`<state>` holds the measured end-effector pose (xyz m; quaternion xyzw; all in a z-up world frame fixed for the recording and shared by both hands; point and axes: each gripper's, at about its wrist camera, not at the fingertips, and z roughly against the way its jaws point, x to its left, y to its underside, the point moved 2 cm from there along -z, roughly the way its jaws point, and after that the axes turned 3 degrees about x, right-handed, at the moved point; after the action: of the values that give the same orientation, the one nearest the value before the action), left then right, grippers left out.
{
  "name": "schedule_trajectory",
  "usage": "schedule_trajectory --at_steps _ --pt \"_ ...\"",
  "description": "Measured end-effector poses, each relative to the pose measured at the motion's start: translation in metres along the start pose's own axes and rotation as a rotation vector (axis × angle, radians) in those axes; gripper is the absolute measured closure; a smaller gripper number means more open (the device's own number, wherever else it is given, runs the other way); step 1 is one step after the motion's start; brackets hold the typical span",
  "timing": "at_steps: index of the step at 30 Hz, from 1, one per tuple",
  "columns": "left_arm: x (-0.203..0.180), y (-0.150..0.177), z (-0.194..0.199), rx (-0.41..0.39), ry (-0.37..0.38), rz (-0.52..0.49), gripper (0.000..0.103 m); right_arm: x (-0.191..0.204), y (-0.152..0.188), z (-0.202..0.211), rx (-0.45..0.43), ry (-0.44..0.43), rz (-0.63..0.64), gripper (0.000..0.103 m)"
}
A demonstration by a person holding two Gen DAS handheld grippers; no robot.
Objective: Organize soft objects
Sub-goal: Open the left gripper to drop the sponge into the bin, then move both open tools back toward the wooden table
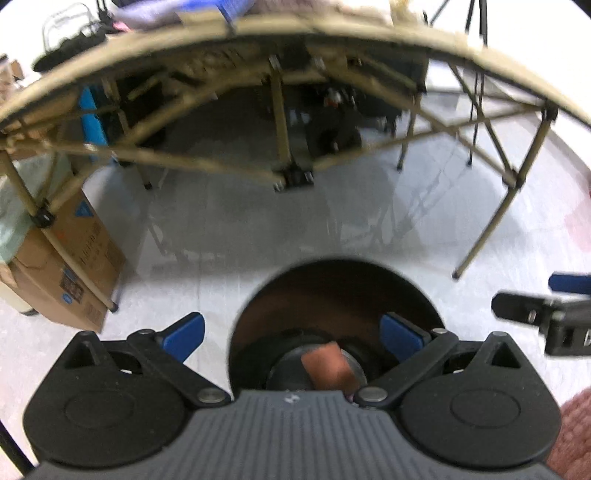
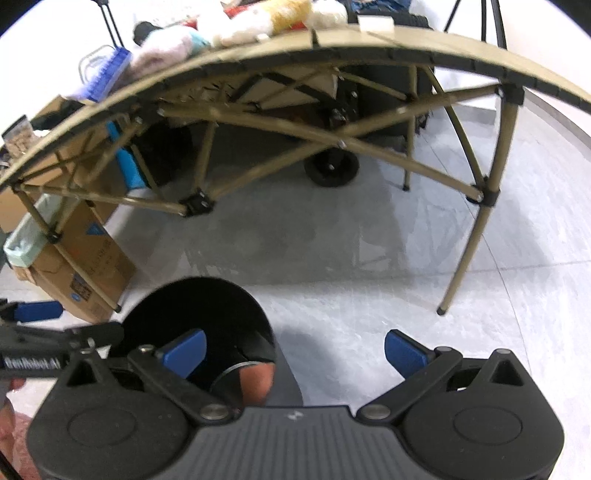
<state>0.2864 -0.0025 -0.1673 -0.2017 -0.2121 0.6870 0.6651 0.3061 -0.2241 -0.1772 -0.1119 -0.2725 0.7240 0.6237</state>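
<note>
Above the bin [image 1: 332, 295], left gripper [image 1: 291, 338] wide open, empty

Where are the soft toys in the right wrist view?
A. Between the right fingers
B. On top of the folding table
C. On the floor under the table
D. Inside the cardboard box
B: the soft toys lie on the top of the table, near its far edge; the floor below is bare and nothing sits between the right fingers.
</note>
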Motion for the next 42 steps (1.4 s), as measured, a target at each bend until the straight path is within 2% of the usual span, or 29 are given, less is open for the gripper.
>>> schedule_trajectory --at_steps 4,8,13,25,32,42 --pt "0.011 -0.012 0.031 -0.092 -0.012 0.034 0.0 0.008 -0.007 0.018 -0.069 -0.021 0.011 0.0" --pt "0.018 -0.024 0.06 -0.177 -0.013 0.061 0.0 0.016 -0.018 0.05 -0.175 -0.054 0.024 0.0" --pt "0.024 -0.04 0.086 -0.247 -0.008 0.09 0.0 0.022 -0.036 0.084 -0.304 -0.065 0.047 0.0" --pt "0.028 -0.068 0.149 -0.429 -0.027 0.099 0.0 0.023 -0.079 0.135 -0.487 -0.041 0.04 0.0" --pt "0.031 -0.072 0.176 -0.5 -0.038 0.113 0.0 0.023 -0.091 0.156 -0.537 -0.005 0.02 0.0" --pt "0.037 -0.079 0.183 -0.529 -0.047 0.15 0.0 0.029 -0.1 0.156 -0.548 0.054 0.042 0.0"
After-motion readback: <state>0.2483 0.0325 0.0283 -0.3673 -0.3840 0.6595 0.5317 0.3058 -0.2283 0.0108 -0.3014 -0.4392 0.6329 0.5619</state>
